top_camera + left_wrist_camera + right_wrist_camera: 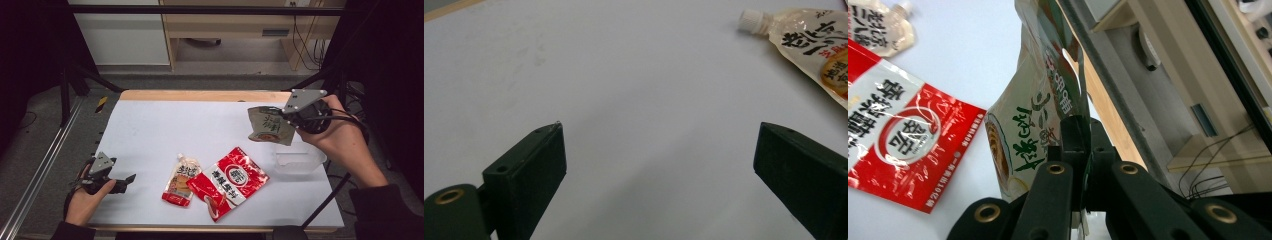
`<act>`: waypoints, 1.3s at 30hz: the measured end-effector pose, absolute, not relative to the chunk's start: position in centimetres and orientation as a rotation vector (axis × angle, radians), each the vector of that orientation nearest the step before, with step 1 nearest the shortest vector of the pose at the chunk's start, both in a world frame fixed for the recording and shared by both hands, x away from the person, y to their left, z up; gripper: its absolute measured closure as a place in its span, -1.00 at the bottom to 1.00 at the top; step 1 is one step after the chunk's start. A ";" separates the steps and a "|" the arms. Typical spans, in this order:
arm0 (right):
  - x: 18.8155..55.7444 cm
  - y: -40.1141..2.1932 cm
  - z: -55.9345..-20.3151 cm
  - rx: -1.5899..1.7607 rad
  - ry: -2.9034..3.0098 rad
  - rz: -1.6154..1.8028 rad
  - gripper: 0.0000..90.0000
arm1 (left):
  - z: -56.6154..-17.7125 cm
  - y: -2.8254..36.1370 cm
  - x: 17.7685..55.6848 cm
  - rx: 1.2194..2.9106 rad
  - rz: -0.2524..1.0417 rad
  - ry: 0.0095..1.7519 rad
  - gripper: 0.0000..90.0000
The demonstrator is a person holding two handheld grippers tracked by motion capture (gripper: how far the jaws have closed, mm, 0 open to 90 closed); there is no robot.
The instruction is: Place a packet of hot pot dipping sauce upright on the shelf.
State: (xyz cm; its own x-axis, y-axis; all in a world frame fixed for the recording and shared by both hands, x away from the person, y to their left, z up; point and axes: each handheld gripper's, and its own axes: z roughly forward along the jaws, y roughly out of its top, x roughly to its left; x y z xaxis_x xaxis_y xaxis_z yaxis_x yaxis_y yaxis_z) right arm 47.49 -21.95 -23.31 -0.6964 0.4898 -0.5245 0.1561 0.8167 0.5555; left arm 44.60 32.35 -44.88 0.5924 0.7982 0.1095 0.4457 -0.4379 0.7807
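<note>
Pinching a green-lettered pouch point(270, 126) aloft over the worktop's point(150, 130) right edge, the right gripper point(295, 119) holds it, while the left gripper point(125, 181), jaws spread, hovers near the front-left corner.

Your right gripper point(294, 121) covers one edge of the green packet point(267, 125), so you can't see how much of it sits between the jaws. In the left gripper view, the spout pouch point(809, 42) is cut off at the right edge. The red packet point(895, 140) runs off the left side of the right gripper view. The clear tub point(300, 161) is faint, maybe empty.
</note>
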 end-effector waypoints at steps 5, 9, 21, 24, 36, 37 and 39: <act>47.3 -23.5 -23.4 0.502 2.284 0.634 1.00 | -45.0 33.0 44.8 2.072 0.625 1.019 -0.86; 47.3 -24.9 -23.8 0.528 2.265 0.629 1.00 | -44.9 33.3 44.8 2.074 0.627 1.023 -0.85; 47.2 -28.2 -24.9 0.588 2.235 0.649 1.00 | -44.9 33.4 44.9 2.072 0.629 1.030 -0.85; 47.1 -28.8 -25.2 0.592 2.237 0.654 1.00 | -44.9 33.4 44.9 2.075 0.632 1.030 -0.85; 46.3 -30.7 -26.9 0.605 2.258 0.706 1.00 | -45.0 33.4 44.9 2.081 0.626 1.032 -0.84; 46.3 -30.8 -27.1 0.606 2.261 0.710 1.00 | -45.0 33.4 44.9 2.081 0.626 1.033 -0.84; 46.3 -31.0 -27.3 0.605 2.267 0.720 1.00 | -45.1 33.4 44.9 2.081 0.623 1.034 -0.84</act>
